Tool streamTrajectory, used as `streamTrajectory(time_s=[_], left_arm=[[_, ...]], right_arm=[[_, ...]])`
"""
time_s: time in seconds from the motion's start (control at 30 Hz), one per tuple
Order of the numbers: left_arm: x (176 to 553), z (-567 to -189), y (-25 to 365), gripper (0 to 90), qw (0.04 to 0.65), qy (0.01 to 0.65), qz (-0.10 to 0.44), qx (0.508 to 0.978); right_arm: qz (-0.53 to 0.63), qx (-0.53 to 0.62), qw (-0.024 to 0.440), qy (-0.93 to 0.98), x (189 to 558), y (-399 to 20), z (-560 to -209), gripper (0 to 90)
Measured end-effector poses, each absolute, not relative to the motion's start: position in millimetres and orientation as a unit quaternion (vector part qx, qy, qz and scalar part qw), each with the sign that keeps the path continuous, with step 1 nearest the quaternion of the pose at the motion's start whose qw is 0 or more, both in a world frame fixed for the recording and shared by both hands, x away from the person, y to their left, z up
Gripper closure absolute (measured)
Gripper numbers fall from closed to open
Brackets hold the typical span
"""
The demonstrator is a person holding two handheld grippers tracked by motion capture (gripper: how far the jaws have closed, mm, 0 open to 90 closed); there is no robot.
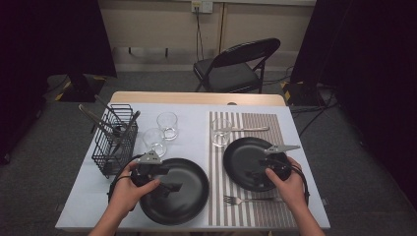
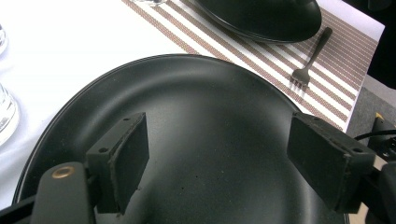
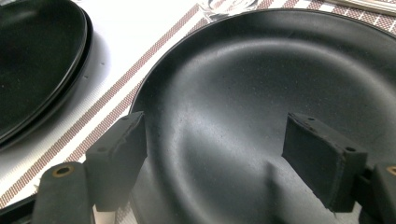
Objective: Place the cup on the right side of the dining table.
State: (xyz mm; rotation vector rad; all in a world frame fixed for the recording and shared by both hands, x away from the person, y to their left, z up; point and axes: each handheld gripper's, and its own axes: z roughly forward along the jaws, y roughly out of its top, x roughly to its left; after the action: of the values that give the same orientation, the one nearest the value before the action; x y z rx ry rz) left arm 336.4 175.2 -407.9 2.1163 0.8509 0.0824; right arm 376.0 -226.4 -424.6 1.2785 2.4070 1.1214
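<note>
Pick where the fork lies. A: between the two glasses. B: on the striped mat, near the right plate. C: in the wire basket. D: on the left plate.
B: the fork lies on the striped mat, just on the person's side of the right plate, by the right gripper.

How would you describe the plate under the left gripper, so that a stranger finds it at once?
On the table, look left of the striped placemat. The black plate lies on the white cloth under the open left gripper. Unlike the other black plate, it is off the placemat.
</note>
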Motion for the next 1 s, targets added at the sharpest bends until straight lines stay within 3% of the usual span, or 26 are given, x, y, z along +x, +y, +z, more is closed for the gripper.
streamTrajectory(time_s=[1.0], left_arm=[[339,-410,172,20.7,0.413,0.335,0.028,0.846]], right_arm=[[0.374,0.434,0.094,0.814,359,-241,-431,21.6]])
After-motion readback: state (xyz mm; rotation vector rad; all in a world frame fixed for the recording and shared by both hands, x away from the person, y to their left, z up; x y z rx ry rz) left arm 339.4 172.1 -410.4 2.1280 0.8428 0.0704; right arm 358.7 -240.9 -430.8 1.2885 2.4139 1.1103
